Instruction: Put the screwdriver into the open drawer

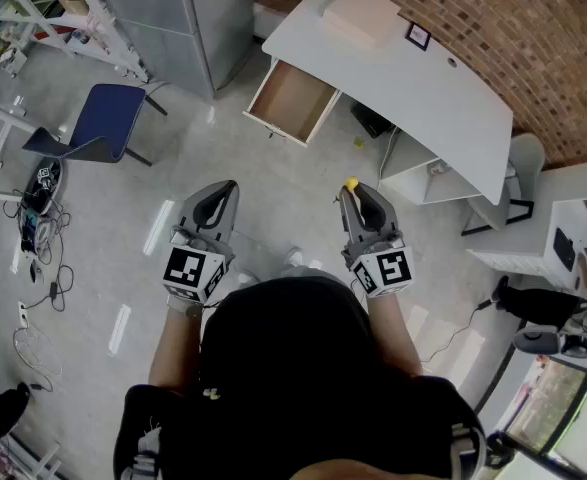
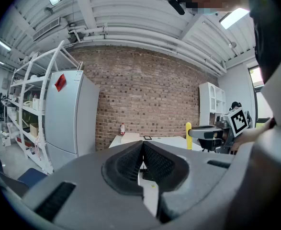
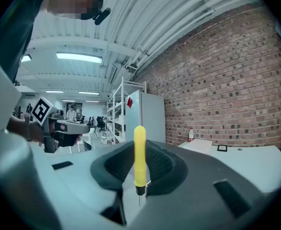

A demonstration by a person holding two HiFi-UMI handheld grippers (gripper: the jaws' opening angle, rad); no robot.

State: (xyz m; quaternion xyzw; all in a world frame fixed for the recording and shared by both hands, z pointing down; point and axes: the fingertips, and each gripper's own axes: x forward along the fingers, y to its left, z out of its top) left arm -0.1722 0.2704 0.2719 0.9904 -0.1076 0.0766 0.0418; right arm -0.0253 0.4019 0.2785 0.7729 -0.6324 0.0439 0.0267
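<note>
My right gripper [image 1: 358,204] is shut on a screwdriver with a yellow handle [image 1: 352,184]. In the right gripper view the screwdriver [image 3: 139,157] stands upright between the pads, metal tip down. My left gripper [image 1: 216,204] is level beside it, shut and empty; its tips [image 2: 143,145] meet. Both grippers hang over the floor, short of the white desk [image 1: 423,88]. The desk's wooden drawer [image 1: 293,101] is pulled open ahead of them and looks empty. The left gripper view also catches the right gripper [image 2: 214,134] and the screwdriver [image 2: 188,135].
A blue chair [image 1: 108,123] stands at the left and a grey fridge [image 1: 188,13] behind it. A cardboard box [image 1: 363,16] lies on the desk. Cables [image 1: 38,233] trail on the floor at far left. White furniture [image 1: 563,243] fills the right side, and a brick wall [image 1: 533,38] backs the desk.
</note>
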